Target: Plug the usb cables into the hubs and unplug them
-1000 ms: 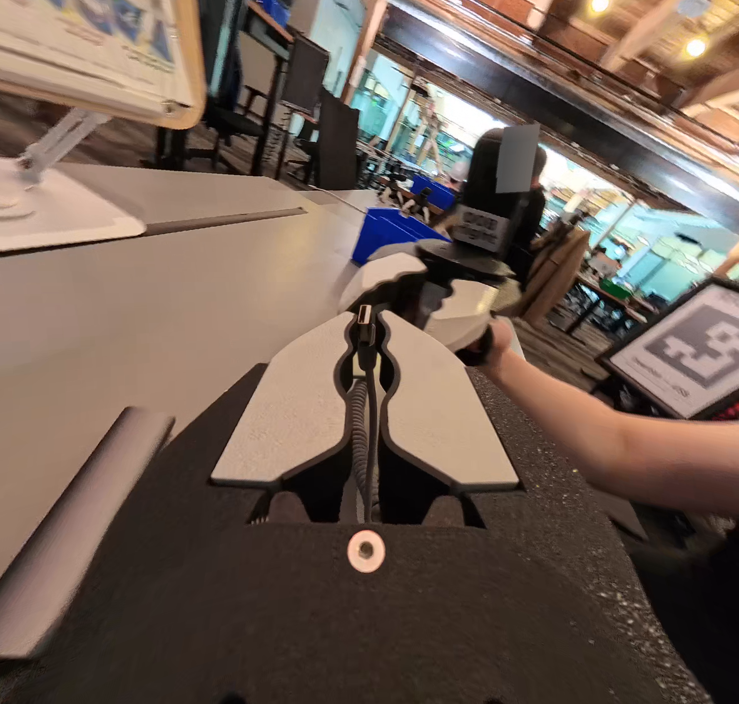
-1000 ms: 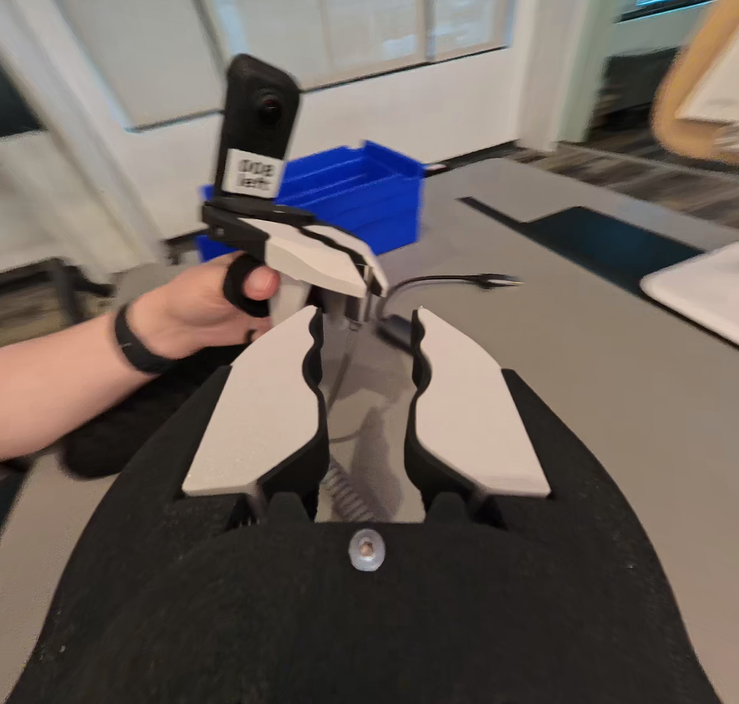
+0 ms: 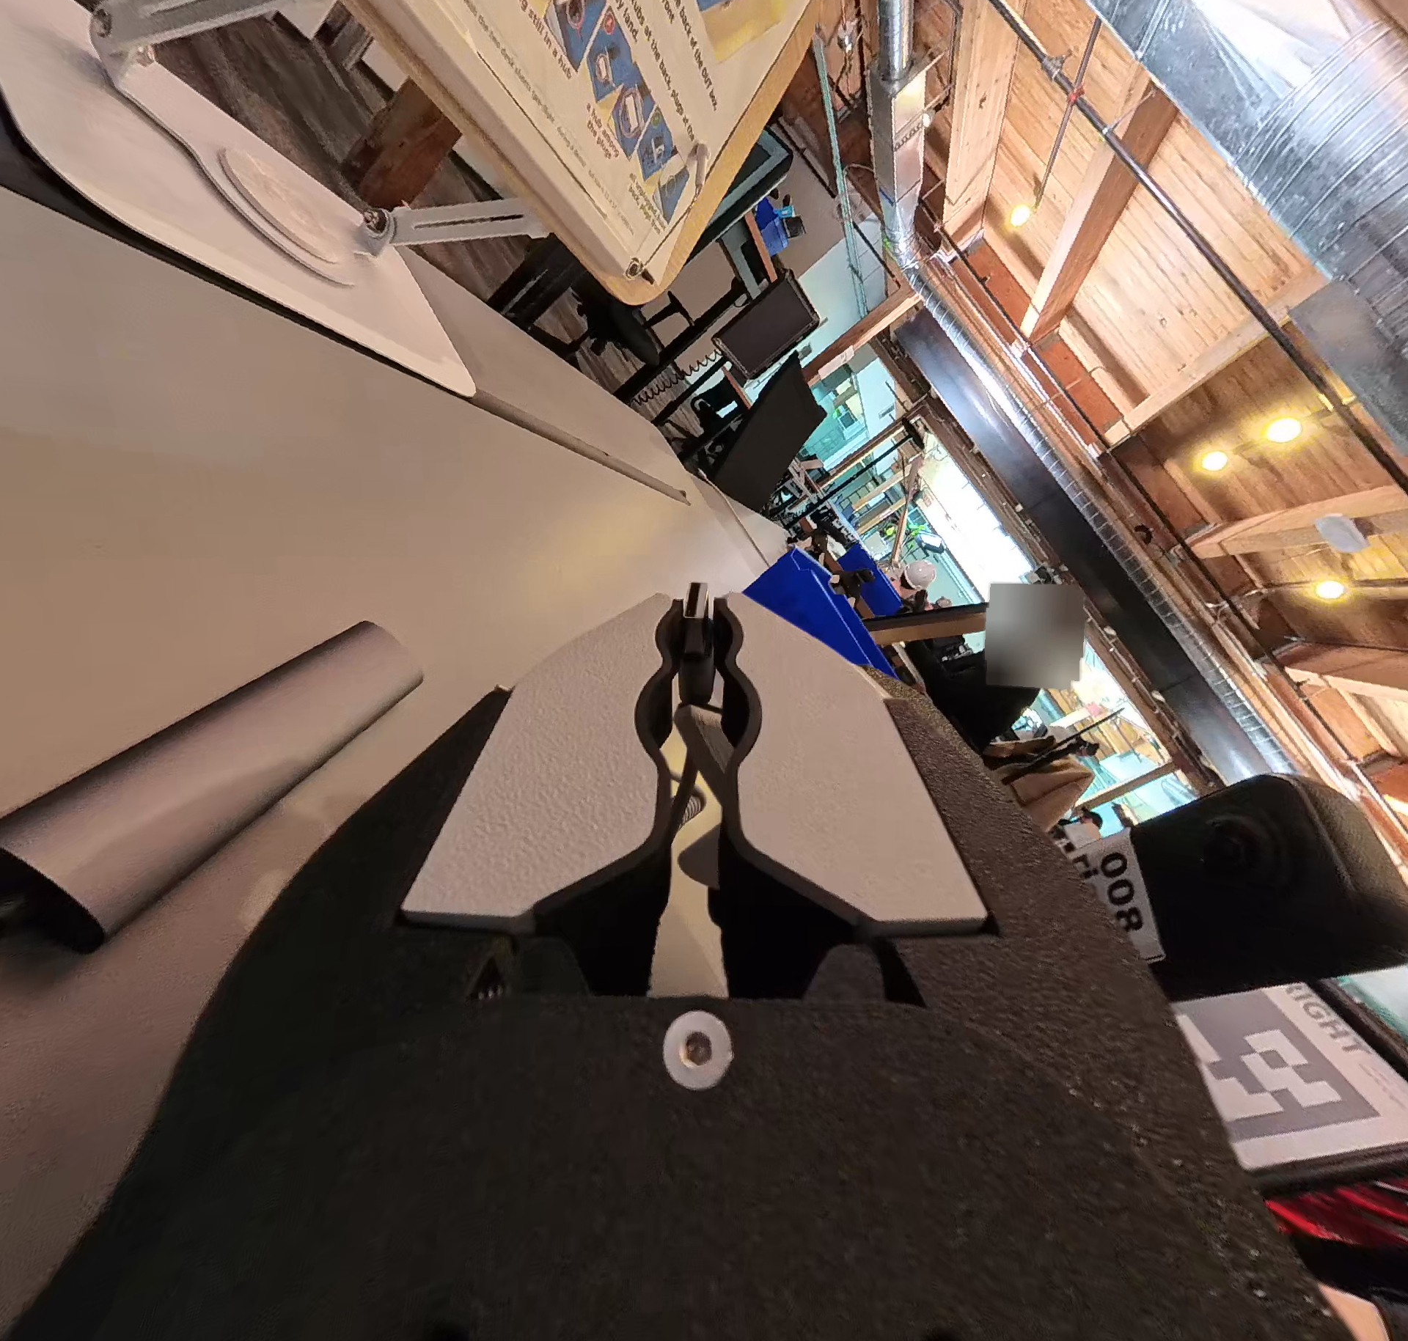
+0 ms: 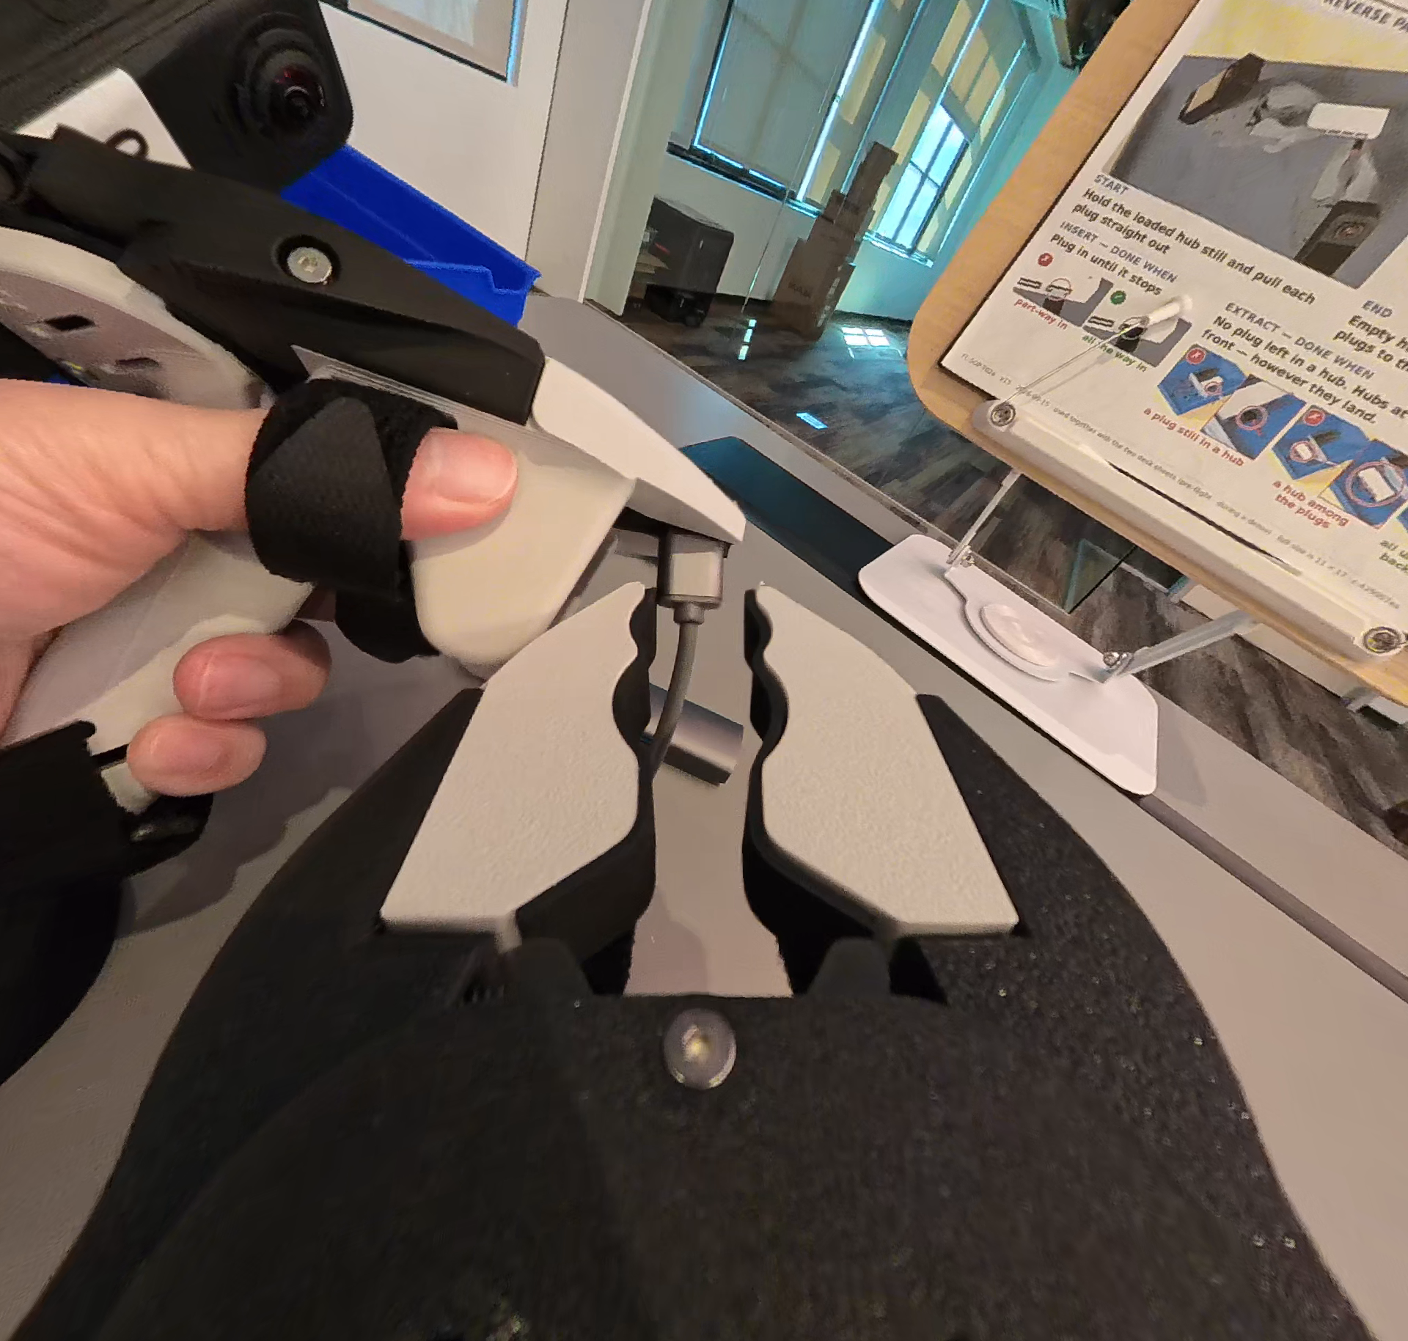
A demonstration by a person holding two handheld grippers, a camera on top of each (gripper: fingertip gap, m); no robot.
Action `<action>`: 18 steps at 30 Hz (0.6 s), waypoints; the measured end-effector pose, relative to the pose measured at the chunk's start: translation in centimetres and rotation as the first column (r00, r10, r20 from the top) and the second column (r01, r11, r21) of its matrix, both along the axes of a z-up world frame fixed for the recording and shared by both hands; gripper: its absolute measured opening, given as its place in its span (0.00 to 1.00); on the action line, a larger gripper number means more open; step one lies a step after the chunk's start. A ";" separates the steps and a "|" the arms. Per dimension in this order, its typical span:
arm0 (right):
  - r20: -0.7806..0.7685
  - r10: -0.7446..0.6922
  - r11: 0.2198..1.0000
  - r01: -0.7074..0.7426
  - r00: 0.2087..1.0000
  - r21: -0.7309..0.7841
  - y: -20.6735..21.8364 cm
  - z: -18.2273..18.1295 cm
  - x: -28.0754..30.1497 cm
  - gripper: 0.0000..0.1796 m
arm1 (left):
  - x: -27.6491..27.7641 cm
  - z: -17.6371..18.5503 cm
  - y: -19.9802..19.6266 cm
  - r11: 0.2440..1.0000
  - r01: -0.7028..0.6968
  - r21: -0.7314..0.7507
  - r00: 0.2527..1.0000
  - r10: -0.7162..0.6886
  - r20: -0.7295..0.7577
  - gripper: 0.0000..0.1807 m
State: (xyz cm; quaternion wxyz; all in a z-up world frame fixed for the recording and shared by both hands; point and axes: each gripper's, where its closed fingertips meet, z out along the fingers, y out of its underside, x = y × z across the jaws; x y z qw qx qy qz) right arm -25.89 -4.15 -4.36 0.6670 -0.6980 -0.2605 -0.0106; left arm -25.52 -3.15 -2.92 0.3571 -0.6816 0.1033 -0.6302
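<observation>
My left gripper (image 3: 697,611) is shut on a dark USB plug (image 3: 695,638) whose metal tip sticks out past the fingertips. Its cable runs back between the fingers. In the right wrist view the left gripper (image 4: 686,535), held in a hand, points right with the grey plug (image 4: 689,565) hanging from its tips. A grey cable (image 4: 686,664) drops from the plug to a small grey hub (image 4: 697,741). My right gripper (image 4: 697,604) is open, its fingers on either side of the cable just below the plug, touching nothing.
Grey table (image 4: 1143,962). An instruction board (image 4: 1219,314) on a white base (image 4: 1013,664) stands at the right. A blue bin (image 4: 396,230) sits behind the left gripper and shows in the left wrist view (image 3: 815,619). A blurred grey bar (image 3: 190,779) lies at lower left. The tips of both grippers are at nearly the same place.
The left gripper has rolled, so its view is tilted, still holding the plug. The right gripper has moved in close, its open fingers now either side of the cable under the plug.
</observation>
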 end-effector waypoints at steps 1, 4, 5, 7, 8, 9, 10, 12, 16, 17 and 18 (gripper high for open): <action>-0.008 0.003 1.000 -0.003 1.000 0.006 0.0 0.0 -0.1 0.12 | 0.0 0.0 0.0 1.000 0.002 -0.008 1.000 -0.002 0.009 0.04; -0.029 0.012 1.000 -0.012 1.000 0.021 0.1 0.1 -0.1 0.12 | 0.0 0.0 0.0 0.999 0.018 -0.041 0.999 -0.016 0.046 0.04; -0.037 0.018 0.999 -0.017 0.999 0.029 0.1 0.2 -0.2 0.12 | 0.0 0.0 0.0 0.998 0.024 -0.052 0.998 -0.021 0.057 0.04; -0.039 0.027 0.998 -0.025 0.999 0.052 0.1 0.2 -0.2 0.11 | 0.0 0.0 -0.1 0.997 0.038 -0.074 0.996 -0.032 0.083 0.04; -0.037 0.033 0.997 -0.031 0.999 0.074 0.1 0.3 -0.3 0.11 | 0.0 0.0 -0.1 0.995 0.044 -0.085 0.995 -0.036 0.096 0.04; -0.034 0.044 0.994 -0.040 0.998 0.099 0.0 0.5 -0.4 0.10 | 0.1 0.0 -0.2 0.994 0.052 -0.095 0.993 -0.042 0.108 0.04; -0.029 0.048 0.993 -0.045 0.998 0.106 0.0 0.4 -0.4 0.09 | 0.1 0.0 -0.2 0.993 0.059 -0.103 0.992 -0.047 0.120 0.04; -0.008 0.036 0.991 -0.035 0.999 0.131 -0.1 0.6 -0.4 0.10 | 0.2 0.0 -0.2 0.991 0.066 -0.114 0.989 -0.050 0.136 0.04; 0.009 0.030 0.987 -0.031 1.000 0.156 -0.1 0.5 -0.5 0.12 | 0.2 0.2 -0.4 0.985 0.095 -0.147 0.979 -0.066 0.191 0.03; 0.014 0.030 0.988 -0.032 0.999 0.150 0.0 0.3 -0.5 0.12 | 0.2 0.1 -0.4 0.985 0.093 -0.149 0.980 -0.064 0.188 0.03; 0.014 0.024 0.989 -0.026 1.000 0.143 0.1 0.1 -0.4 0.10 | 0.2 0.0 -0.3 0.985 0.087 -0.147 0.982 -0.061 0.178 0.03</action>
